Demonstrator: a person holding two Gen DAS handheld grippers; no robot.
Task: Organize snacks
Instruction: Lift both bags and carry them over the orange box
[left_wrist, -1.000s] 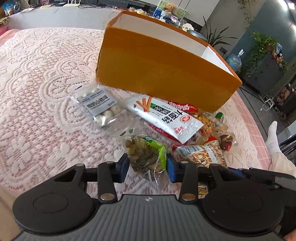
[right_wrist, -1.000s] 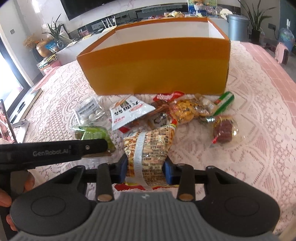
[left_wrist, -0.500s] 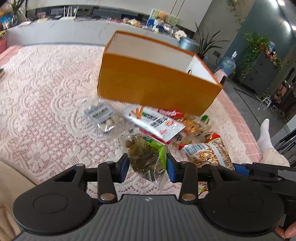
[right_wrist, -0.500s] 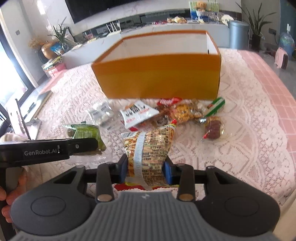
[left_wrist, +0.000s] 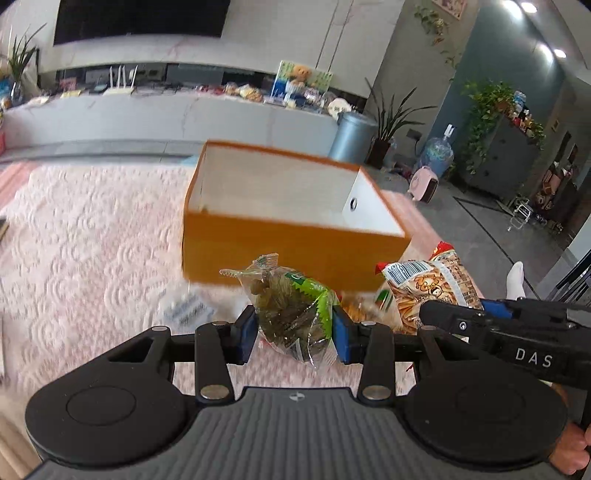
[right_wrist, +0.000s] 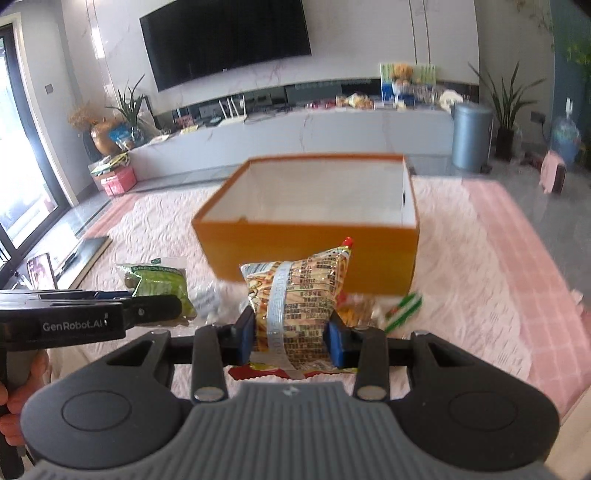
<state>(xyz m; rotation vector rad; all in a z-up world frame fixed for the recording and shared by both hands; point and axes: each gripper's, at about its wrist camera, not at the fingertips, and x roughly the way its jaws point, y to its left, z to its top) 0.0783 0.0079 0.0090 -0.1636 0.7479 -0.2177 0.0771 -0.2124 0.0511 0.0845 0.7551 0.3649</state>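
Observation:
My left gripper (left_wrist: 294, 332) is shut on a clear and green snack bag (left_wrist: 291, 306), held up in the air in front of the orange box (left_wrist: 291, 251). My right gripper (right_wrist: 291, 339) is shut on a yellow printed snack bag (right_wrist: 299, 302), also lifted. The orange box (right_wrist: 314, 254) stands open on the lace-covered table, its white inside showing nothing. In the left wrist view the yellow bag (left_wrist: 432, 291) hangs at the right; in the right wrist view the green bag (right_wrist: 159, 284) hangs at the left. Several snacks (right_wrist: 402, 310) lie blurred below the box's near wall.
The pink lace tablecloth (left_wrist: 92, 251) spreads wide to the left of the box. Beyond the table stand a long grey counter (right_wrist: 332, 125), a metal bin (right_wrist: 471, 136) and potted plants. A person's hand (right_wrist: 7, 406) grips the left tool's handle.
Both grippers have risen with their bags, so the box and the snacks on the table sit lower and farther off, and the inside of the box has come into sight.

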